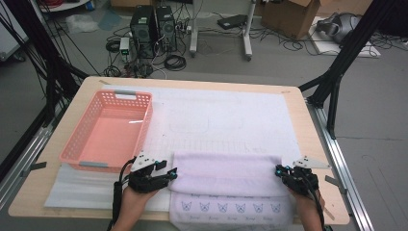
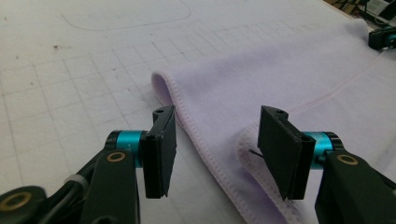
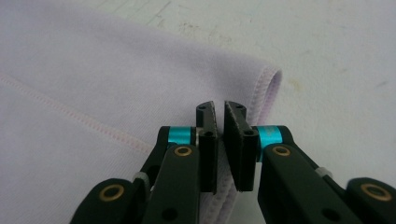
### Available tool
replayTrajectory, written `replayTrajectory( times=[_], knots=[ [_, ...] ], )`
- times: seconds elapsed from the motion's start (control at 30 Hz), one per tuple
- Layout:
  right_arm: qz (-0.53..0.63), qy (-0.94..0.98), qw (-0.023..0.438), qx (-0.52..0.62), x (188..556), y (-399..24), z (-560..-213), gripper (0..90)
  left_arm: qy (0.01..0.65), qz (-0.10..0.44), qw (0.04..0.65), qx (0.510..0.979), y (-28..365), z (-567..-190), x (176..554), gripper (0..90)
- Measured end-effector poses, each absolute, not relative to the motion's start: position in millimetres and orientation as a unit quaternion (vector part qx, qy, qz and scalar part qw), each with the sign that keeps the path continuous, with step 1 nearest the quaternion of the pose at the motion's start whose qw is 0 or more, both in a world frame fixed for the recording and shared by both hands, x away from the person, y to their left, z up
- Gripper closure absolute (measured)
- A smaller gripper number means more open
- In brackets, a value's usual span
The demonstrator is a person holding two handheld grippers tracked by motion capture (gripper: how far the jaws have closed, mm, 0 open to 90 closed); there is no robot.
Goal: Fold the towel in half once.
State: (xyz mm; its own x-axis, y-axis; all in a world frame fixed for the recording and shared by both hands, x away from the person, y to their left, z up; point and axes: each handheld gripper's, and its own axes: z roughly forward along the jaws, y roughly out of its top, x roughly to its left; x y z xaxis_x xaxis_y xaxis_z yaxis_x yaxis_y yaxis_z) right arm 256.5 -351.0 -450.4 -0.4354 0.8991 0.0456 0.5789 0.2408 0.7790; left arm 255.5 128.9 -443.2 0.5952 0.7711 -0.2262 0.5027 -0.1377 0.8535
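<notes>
High view: lilac towel [image 1: 223,180] lies folded at near edge of tabletop [image 1: 298,103], on a white mat [image 1: 231,120], w/ pink basket [image 1: 108,130] to its left. Left tongs [image 1: 172,172] sit at towel's left end, right tongs [image 1: 278,169] at its right end; towel spans between them. Left gripper view: left tongs [image 2: 217,149] stand about half open, pads clear of cloth; towel's hemmed edge [image 2: 205,149] runs up between the jaws, fold rounding off just beyond. Right gripper view: right tongs [image 3: 219,140] nearly closed, narrow gap, nothing seen pinched; towel's folded corner [image 3: 268,81] lies just beyond and under the tips.
</notes>
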Motion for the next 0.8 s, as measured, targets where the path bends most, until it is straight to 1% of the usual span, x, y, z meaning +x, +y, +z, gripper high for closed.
replayTrajectory(
  times=[0.1, 0.17, 0.2, 0.3, 0.37, 0.53, 0.67, 0.77, 0.8],
  knots=[
    [0.353, 0.759, 0.237, 0.493, 262, -355, -448, 88.8, 0.431, 0.131, 0.496, 0.742, 129, -444, 263, 47.2],
    [0.356, 0.753, 0.234, 0.501, 264, -357, -447, 87.6, 0.43, 0.128, 0.493, 0.745, 128, -445, 269, 47.0],
    [0.358, 0.75, 0.235, 0.504, 265, -358, -446, 82.1, 0.429, 0.126, 0.491, 0.747, 127, -445, 272, 46.9],
    [0.376, 0.744, 0.228, 0.504, 266, -363, -443, 72.9, 0.43, 0.123, 0.487, 0.75, 126, -447, 281, 46.1],
    [0.39, 0.741, 0.212, 0.504, 267, -365, -442, 65.4, 0.432, 0.122, 0.483, 0.752, 125, -448, 287, 45.5],
    [0.372, 0.757, 0.197, 0.501, 270, -361, -446, 51.5, 0.45, 0.111, 0.463, 0.756, 123, -452, 296, 44.3],
    [0.366, 0.76, 0.197, 0.5, 271, -360, -449, 50.0, 0.451, 0.11, 0.453, 0.761, 120, -453, 297, 44.0],
    [0.365, 0.759, 0.199, 0.501, 271, -358, -449, 51.6, 0.448, 0.116, 0.448, 0.765, 116, -453, 298, 44.8],
    [0.365, 0.759, 0.196, 0.503, 271, -358, -449, 52.7, 0.443, 0.121, 0.443, 0.77, 114, -452, 297, 46.7]
  ],
)
